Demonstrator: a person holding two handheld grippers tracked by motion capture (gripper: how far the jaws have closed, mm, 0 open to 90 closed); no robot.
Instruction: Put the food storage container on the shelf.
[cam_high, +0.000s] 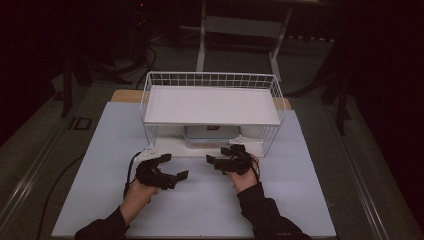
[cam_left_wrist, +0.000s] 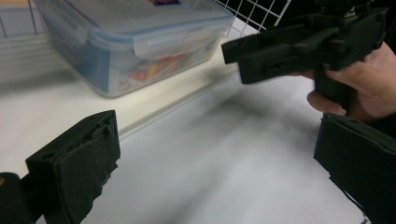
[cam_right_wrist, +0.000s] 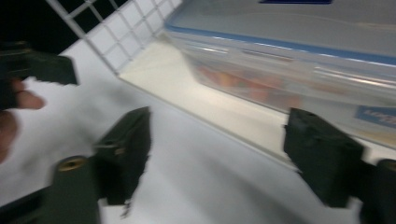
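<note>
A clear lidded plastic container (cam_high: 212, 136) with colourful contents stands on the base of a white wire rack (cam_high: 210, 80), under the rack's flat shelf. The left gripper view has this container (cam_left_wrist: 130, 42) at its upper left, and it runs across the top of the right gripper view (cam_right_wrist: 289, 56). My left gripper (cam_high: 175, 166) hovers over the mat in front of the rack, open, with bare mat between its jaws (cam_left_wrist: 217, 168). My right gripper (cam_high: 220, 154) sits just before the container, jaws wide apart and empty (cam_right_wrist: 219, 158).
A pale blue mat (cam_high: 200, 210) covers the table, with the rack at its far middle. The rack's wire side wall (cam_right_wrist: 116, 32) rises at the upper left of the right gripper view. Beyond the table, a white frame (cam_high: 240, 30) stands on the dark floor.
</note>
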